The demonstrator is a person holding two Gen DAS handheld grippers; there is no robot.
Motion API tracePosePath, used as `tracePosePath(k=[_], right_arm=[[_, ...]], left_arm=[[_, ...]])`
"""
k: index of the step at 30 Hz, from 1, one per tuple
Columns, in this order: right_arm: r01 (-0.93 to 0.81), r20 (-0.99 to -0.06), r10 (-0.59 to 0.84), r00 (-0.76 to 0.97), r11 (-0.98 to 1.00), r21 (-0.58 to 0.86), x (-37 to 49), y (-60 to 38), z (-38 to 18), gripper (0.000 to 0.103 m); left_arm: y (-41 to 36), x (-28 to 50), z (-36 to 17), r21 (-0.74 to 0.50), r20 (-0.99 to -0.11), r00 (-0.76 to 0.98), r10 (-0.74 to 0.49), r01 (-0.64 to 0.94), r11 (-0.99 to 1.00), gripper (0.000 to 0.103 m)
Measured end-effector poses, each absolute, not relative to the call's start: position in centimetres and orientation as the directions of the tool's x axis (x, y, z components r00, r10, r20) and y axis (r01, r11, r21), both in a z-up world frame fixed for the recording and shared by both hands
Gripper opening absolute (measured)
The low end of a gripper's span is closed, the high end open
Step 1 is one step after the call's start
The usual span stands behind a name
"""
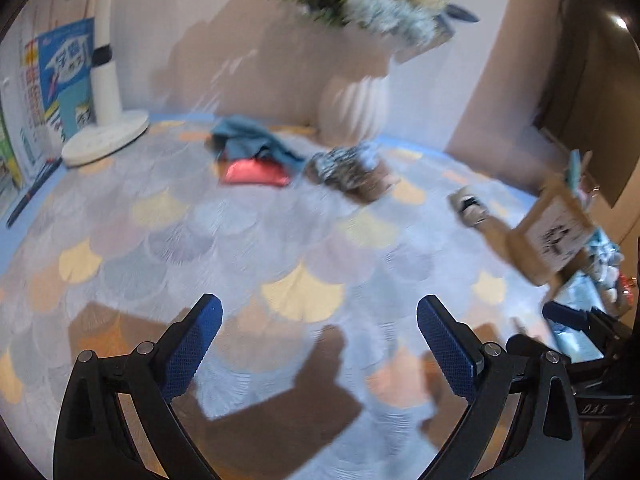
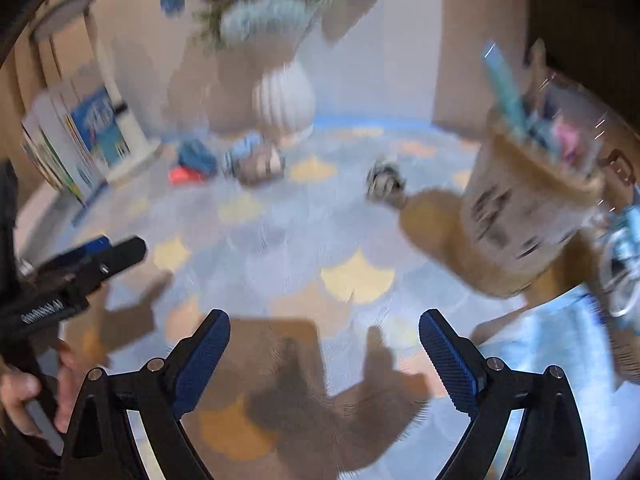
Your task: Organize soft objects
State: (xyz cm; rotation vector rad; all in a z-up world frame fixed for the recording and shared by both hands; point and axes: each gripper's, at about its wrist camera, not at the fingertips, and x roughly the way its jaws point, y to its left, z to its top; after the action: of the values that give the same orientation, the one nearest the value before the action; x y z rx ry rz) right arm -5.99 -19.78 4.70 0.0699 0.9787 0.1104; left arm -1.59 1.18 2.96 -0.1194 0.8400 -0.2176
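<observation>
Both claws, left claw (image 1: 318, 322) and right claw (image 2: 324, 326), gape empty, well short of the teal cloth (image 1: 256, 138).

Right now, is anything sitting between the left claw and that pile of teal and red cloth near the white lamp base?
Nothing visible. The left claw is open and empty, and only bare scallop-patterned tablecloth lies between it and the teal and red cloth pile. The dark patterned bundle sits right of that line.

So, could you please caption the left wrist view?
Open left gripper above patterned tablecloth; teal cloth beyond.
</observation>
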Motion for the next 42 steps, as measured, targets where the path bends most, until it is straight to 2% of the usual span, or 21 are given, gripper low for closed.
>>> tracePosePath(k=[6, 8, 11, 17, 29, 33, 38, 42], right_arm=[[-0.030, -0.851, 0.084, 0.519, 0.996, 0.080, -5.6, -19.7, 1.8, 0.095], [-0.019, -0.858, 0.031, 0.513, 1.000, 0.025, -5.3, -19.0, 1.4, 0.101], [-0.010, -0.857, -0.021, 0.515, 0.999, -0.031, -5.2, -18.3, 1.3, 0.103], [-0.005, -0.861, 0.003, 0.509, 1.000, 0.001, -5.1, -18.9, 1.2, 0.103], [-0.010, -0.862, 0.007, 0.507, 1.000, 0.002, -5.0, -19.0, 1.2, 0.103], [-0.005, -0.875, 0.013, 0.484, 1.000, 0.012, -4.6, -19.1, 1.3, 0.103], [0.045, -0.887, 0.048, 0.459, 0.996, 0.077, -2.1, -19.9, 3.1, 0.103], [0.093, -0.856, 0.024, 0.516, 0.992, 0.084, 0.3, -20.6, 5.4, 0.103]], left_arm=[[2.5, -0.8, 1.3, -0.184, -0.758, 0.630, -0.170, 0.043, 0.982, 0.098], [2.2, -0.6, 1.1, -0.146, -0.770, 0.626, -0.120, 0.011, 0.989, 0.098], [1.1, -0.3, 0.9, -0.088, -0.787, 0.609, -0.096, 0.042, 0.995, 0.100], [-0.5, -0.1, 0.3, 0.027, -0.811, 0.585, -0.015, 0.063, 0.998, 0.102], [-0.4, -0.2, 0.4, 0.017, -0.814, 0.581, -0.027, 0.070, 0.997, 0.102], [-0.7, 0.0, 1.6, -0.084, -0.812, 0.562, -0.160, 0.158, 0.984, 0.102], [-2.2, 2.2, 6.1, -0.165, -0.747, 0.592, -0.303, 0.276, 0.947, 0.102], [-3.2, 4.8, 7.1, -0.090, -0.744, 0.618, -0.255, 0.285, 0.954, 0.102]])
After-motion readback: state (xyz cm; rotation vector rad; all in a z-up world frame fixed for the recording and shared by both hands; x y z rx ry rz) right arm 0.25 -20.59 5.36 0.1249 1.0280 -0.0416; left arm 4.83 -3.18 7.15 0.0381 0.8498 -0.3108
